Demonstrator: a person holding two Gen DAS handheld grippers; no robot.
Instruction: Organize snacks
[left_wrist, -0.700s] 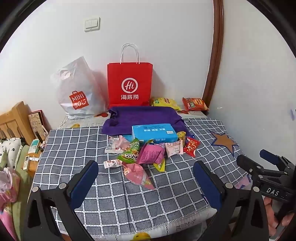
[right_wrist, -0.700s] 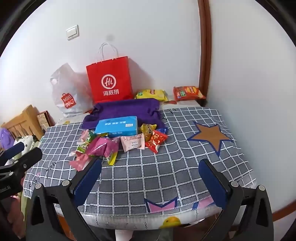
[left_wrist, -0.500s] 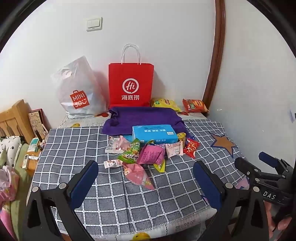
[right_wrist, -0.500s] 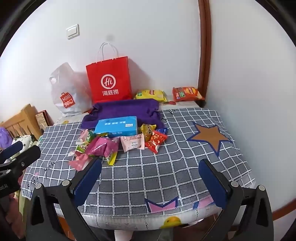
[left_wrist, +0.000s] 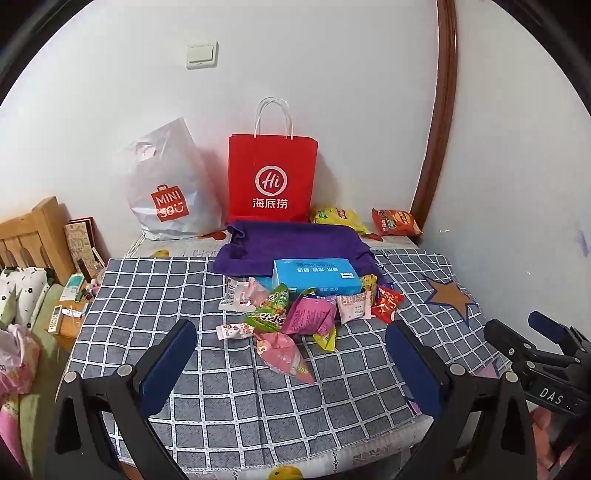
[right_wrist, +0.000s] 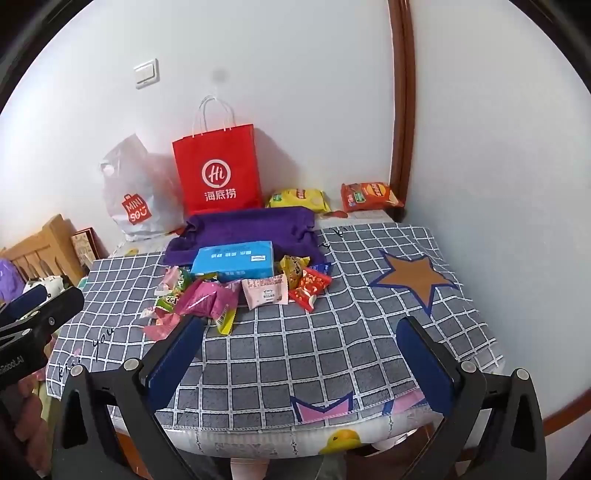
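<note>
We see both tongs spread wide and empty, left tongs and right tongs hovering over the grey checked counter, crinkly snack packets heaped at twelve o'clock against the blue cardboard box, unmoved since before, view barely shifted.

Soft, even light. The red bag casts a faint shadow on the wall. Edges bend round and dark.

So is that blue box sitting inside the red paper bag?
No, the blue box lies on the table by the purple towel, in front of the red bag.
</note>
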